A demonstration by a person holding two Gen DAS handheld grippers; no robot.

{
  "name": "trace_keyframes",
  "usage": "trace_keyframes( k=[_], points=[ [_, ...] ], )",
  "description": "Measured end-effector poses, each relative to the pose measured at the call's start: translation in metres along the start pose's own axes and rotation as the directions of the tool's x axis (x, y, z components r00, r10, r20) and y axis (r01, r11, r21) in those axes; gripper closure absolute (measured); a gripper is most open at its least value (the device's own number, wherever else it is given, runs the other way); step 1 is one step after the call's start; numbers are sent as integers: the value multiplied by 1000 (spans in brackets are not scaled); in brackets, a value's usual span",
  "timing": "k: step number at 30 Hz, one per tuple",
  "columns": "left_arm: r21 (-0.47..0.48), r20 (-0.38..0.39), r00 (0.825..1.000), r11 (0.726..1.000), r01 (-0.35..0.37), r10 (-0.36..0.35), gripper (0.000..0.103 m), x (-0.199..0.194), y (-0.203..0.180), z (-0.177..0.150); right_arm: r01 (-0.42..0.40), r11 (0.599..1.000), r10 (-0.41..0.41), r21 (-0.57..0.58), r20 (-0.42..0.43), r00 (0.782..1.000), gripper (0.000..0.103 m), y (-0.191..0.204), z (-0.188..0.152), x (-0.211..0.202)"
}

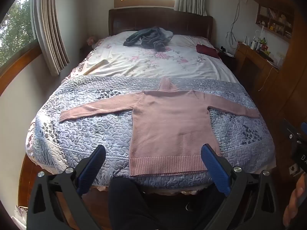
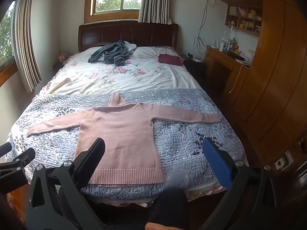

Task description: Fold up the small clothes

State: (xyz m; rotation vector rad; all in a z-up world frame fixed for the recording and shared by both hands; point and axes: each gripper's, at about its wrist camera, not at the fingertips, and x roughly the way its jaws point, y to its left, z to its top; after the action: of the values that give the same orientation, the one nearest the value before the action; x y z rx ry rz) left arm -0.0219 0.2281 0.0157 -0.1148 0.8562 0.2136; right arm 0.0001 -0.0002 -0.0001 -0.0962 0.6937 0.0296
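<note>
Pink sweater (image 1: 168, 122) is lying flat on the quilt (image 1: 86, 134) ahead of me, collar pointing away, sleeves spread sideways; I'm holding both the left tool (image 1: 153, 164) and right tool (image 2: 153, 161) wide and empty, each nearer its own sleeve.

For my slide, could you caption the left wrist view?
Open left gripper poised over pink sweater spread flat on quilted bed.

shelf items (image 2: 243, 19): too small to identify | pink sweater (image 1: 168, 122): hem corner hidden behind left gripper's finger | person's hand (image 1: 293, 201): cut off by frame edge, blurred
</note>
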Motion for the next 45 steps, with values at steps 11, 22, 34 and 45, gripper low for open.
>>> trace_keyframes(
  k=[11,22,34,45],
  points=[
    [-5,7,1000,1000,5,-5,4,-1,1,0,2,1000,-2,-9,1,1000,3,2,5,-3],
    [-6,7,1000,1000,5,-5,4,-2,1,0,-1,1000,1,-8,5,1000,3,1,1,1],
    [-5,9,1000,1000,4,-4,4,-3,1,1,2,1000,-2,-5,9,1000,3,1,0,1],
    [-5,10,1000,1000,4,-4,4,-4,1,1,3,1000,-3,-5,12,1000,3,1,1,-2]
  ],
)
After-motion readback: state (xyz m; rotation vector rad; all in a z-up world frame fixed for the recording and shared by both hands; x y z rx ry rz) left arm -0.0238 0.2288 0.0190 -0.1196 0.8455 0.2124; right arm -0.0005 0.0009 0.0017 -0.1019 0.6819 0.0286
